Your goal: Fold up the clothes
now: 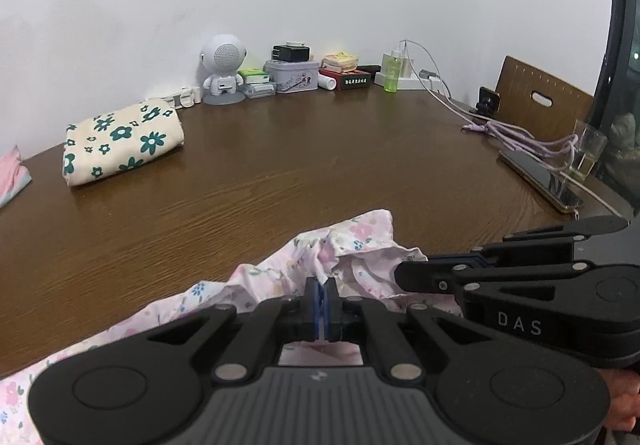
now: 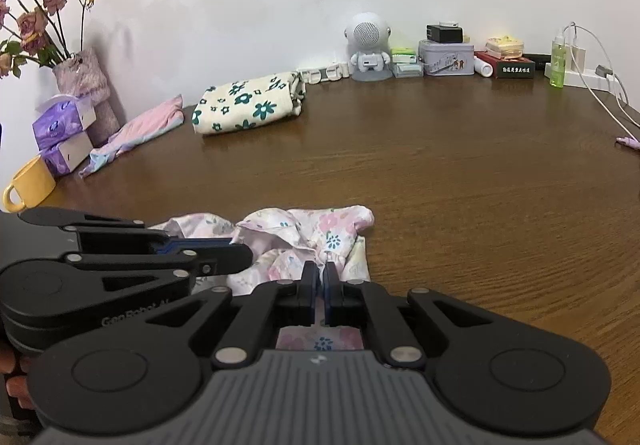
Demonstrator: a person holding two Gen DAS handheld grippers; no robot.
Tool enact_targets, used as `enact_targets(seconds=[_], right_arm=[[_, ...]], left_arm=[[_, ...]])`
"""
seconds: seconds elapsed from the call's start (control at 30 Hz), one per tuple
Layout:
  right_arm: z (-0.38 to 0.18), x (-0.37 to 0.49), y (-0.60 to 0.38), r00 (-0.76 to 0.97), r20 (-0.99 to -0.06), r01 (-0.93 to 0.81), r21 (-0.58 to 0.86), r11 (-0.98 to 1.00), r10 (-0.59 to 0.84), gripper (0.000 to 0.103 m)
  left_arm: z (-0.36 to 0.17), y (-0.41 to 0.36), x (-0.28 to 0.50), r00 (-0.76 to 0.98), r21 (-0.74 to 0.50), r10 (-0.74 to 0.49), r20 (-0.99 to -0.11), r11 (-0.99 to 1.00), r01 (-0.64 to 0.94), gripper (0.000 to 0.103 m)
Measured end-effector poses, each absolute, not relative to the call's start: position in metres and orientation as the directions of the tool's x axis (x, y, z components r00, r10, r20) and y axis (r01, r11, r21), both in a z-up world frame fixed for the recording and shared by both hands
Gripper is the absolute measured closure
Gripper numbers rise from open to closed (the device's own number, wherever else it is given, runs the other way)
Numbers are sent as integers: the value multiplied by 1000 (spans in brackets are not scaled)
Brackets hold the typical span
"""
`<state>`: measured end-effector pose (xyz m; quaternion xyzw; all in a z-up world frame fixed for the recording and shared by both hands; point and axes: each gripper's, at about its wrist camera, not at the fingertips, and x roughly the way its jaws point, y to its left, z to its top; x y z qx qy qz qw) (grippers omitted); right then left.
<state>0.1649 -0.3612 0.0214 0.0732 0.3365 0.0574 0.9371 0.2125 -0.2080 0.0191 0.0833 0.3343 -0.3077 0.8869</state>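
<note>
Garment: pink floral cloth (image 1: 352, 245) bunched on the table (image 1: 280, 165).
Left gripper (image 1: 324, 285): jaws pinching the cloth.
Right gripper (image 2: 323, 269): jaws clamped on the cloth.

A brown wood-grain bench (image 2: 460, 173) runs back to a white wall. Along the wall stand a white robot-shaped speaker (image 2: 369, 47), a grey tin (image 2: 446, 59) with a black charger (image 2: 444, 32) on top, a dark red box (image 2: 514, 68) and a green bottle (image 2: 558, 61) — beside it a white power strip (image 2: 592, 79) with cables trailing off. At the far left sit dried roses in a vase (image 2: 82, 85), purple tissue packs (image 2: 64, 125) and a yellow mug (image 2: 30, 183). In the left wrist view a phone (image 1: 540, 175) lies at the right edge — a wooden chair back (image 1: 540, 101) rises behind it
</note>
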Motion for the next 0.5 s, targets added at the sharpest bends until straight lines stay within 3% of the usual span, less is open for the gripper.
enact_targets(seconds=[0.3,0.5], right_arm=[[19,165,-361,746,-646,-70,168,983,164,95],[32,156,-377,774,-588,-101,248,963,233,89]], left_arm=[[13,-214,208,576,-28,-478,-663,785,619,102],[7,-216,210,568,-19,-463,-680,785,619,102]])
